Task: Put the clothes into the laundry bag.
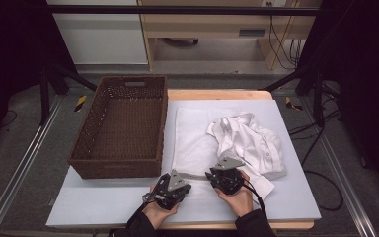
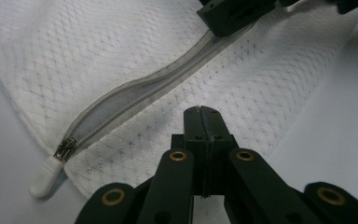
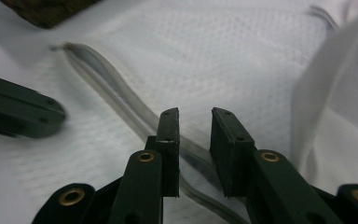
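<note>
A white mesh laundry bag (image 1: 193, 140) lies flat on the pale surface (image 1: 103, 200), just right of a brown woven basket (image 1: 123, 126) that stands at the left half of the surface. The bag's long axis runs from the person's side toward the far edge; its near edge carries a grey zipper (image 2: 135, 91) that runs across, left to right as the high view shows it. A crumpled white shirt (image 1: 249, 140) lies on the right part of the bag and spills onto the surface beyond it.

In the left gripper view the zipper runs on a slant from lower left to upper right. Its teeth are parted along the middle stretch, and the metal slider with a white pull tab (image 2: 44, 179) sits at the lower-left end, the tab pointing off the bag's corner onto the surface.

The left tongs (image 2: 200, 112) are pressed together with nothing between them, their tips over the mesh just beside the zipper. In the high view the left hand (image 1: 160, 210) holds them at the bag's near left corner.

The right tongs (image 3: 195, 116) stand apart, the zipper band passing under the gap between them; whether they touch it I cannot tell. The right hand (image 1: 237, 197) holds them at the near edge of the bag, close to the shirt's hem. The two tongs are near each other, the right ones also showing at the top of the left gripper view, on the zipper's far end
</note>
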`<action>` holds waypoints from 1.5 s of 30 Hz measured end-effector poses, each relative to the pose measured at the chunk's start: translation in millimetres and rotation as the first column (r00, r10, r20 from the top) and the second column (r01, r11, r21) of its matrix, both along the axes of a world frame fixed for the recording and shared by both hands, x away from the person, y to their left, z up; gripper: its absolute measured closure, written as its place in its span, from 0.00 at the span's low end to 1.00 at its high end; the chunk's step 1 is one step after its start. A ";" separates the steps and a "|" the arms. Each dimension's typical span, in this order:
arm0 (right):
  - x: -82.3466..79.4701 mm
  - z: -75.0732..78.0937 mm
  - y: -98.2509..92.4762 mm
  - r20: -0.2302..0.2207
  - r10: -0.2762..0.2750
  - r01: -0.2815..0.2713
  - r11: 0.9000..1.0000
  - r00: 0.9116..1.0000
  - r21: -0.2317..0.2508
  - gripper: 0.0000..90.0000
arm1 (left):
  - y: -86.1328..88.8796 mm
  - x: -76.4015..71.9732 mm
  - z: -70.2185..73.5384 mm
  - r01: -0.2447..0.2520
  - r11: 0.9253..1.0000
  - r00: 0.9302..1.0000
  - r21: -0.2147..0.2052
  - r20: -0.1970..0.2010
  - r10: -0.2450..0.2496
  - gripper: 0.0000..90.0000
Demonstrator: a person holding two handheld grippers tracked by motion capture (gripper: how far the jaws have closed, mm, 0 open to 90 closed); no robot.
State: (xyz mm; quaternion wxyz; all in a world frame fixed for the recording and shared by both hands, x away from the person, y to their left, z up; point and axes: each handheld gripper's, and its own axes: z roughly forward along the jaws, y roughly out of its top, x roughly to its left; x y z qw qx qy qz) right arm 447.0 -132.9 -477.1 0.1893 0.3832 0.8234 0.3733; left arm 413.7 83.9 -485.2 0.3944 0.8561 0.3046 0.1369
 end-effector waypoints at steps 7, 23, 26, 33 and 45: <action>0.8 -4.9 -12.9 0.000 -0.010 0.010 0.999 1.000 -0.040 0.78 | 0.2 -0.2 -0.1 -0.001 1.000 1.000 0.000 -0.001 0.001 1.00; -1.1 -5.2 -12.8 -0.004 0.025 -0.025 0.998 1.000 -0.057 0.77 | 0.6 0.2 0.0 -0.003 1.000 1.000 -0.004 -0.008 0.003 1.00; 0.1 -6.0 -12.5 0.005 0.006 -0.006 0.999 1.000 -0.051 0.90 | 0.9 0.5 0.1 -0.003 1.000 1.000 -0.004 -0.010 0.003 1.00; 3.6 -0.6 -15.8 0.032 -0.045 0.046 0.999 0.998 -0.028 0.99 | 0.9 0.9 0.2 -0.001 1.000 1.000 -0.007 -0.013 0.001 1.00; -1.5 32.8 -27.8 0.122 -0.033 0.024 0.997 0.992 0.073 0.99 | 2.2 9.2 41.8 -0.024 0.999 0.996 -0.042 0.080 0.027 0.84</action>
